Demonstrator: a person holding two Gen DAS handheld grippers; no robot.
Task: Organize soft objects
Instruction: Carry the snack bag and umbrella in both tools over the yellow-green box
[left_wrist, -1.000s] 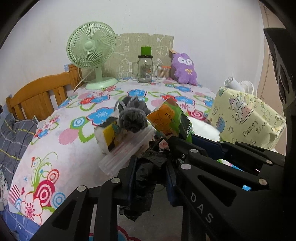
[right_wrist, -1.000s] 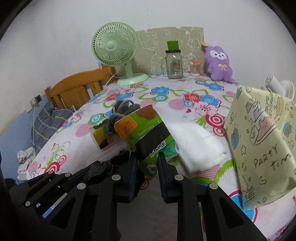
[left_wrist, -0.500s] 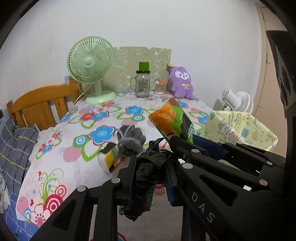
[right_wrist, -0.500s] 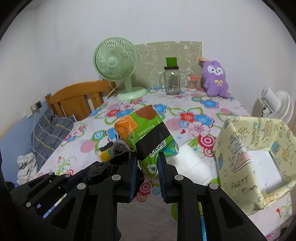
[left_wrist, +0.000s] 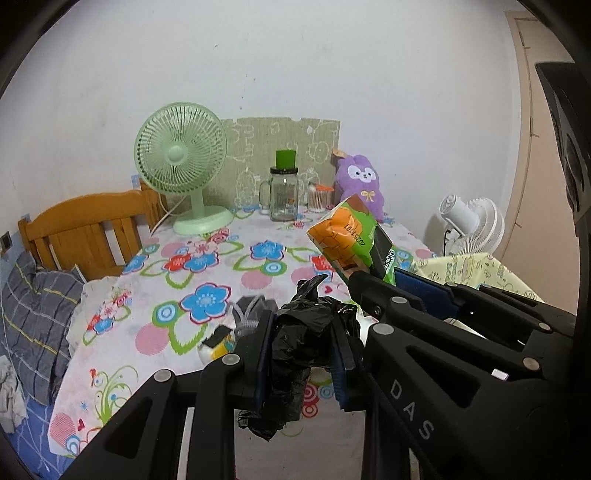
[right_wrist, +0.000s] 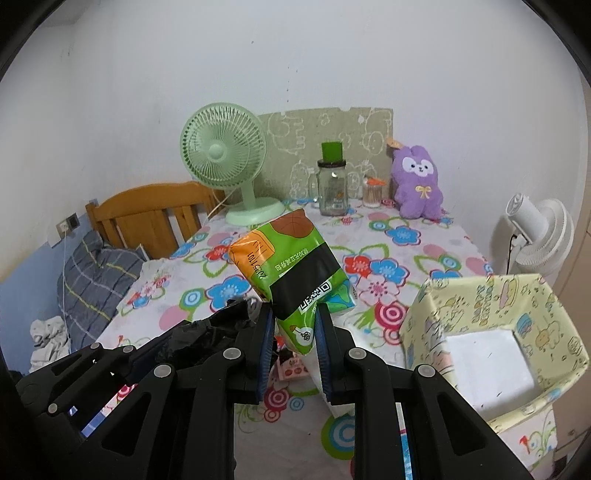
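Currently the right claw (right_wrist: 290, 349) pinches the light, compressible tissue pack (right_wrist: 291, 273) by its lower end, while the left claw (left_wrist: 301, 356) pinches limp, crumpled black plastic bag (left_wrist: 303, 332); both likely tolerate firm mid-body grips.

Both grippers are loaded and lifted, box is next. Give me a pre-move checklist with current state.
1. Left gripper shut on the black bag: ok, pads pinch it, loose plastic hangs below.
2. Right gripper shut on the tissue pack: ok, held by its lower end only, the pack leans up and left.
3. Pack clear of the table: ok.
4. Box open at the top: ok, a white item already lies inside.
5. Room left in the box: cannot tell.
6. Grippers clear of each other: cannot tell, they sit very close.
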